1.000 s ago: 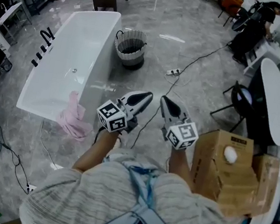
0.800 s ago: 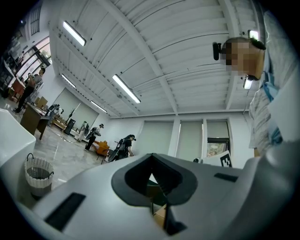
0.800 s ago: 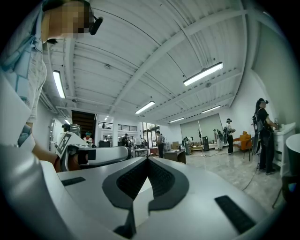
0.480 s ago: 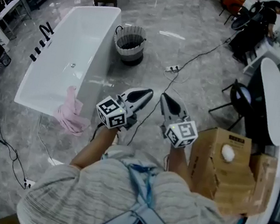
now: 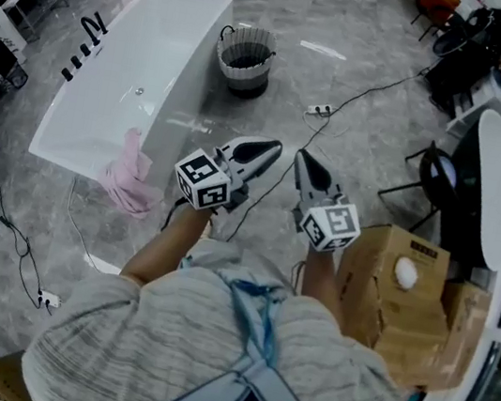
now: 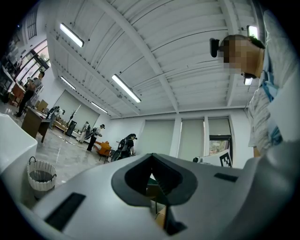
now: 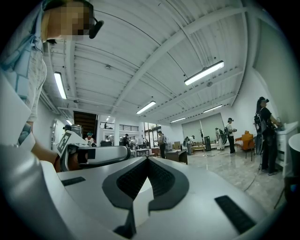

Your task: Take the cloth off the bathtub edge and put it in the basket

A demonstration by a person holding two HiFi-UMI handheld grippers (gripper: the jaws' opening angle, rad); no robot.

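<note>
We see a cardboard box (image 5: 399, 310) at lower right with a white ball (image 5: 406, 274) on it, a black chair (image 5: 434, 173) beside a white table (image 5: 494, 178), and a cable (image 5: 374, 90) crossing the floor (image 5: 355, 31) to a power strip (image 5: 320, 110).

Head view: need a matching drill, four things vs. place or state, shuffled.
Things:
1 cloth
2 basket
3 cardboard box
4 left gripper

Places or states:
A shut, nothing between the jaws
B on the floor beside the bathtub
C draped over the bathtub edge
D at the view's right, white round thing on top

Pairs: 1-C, 2-B, 3-D, 4-A.
</note>
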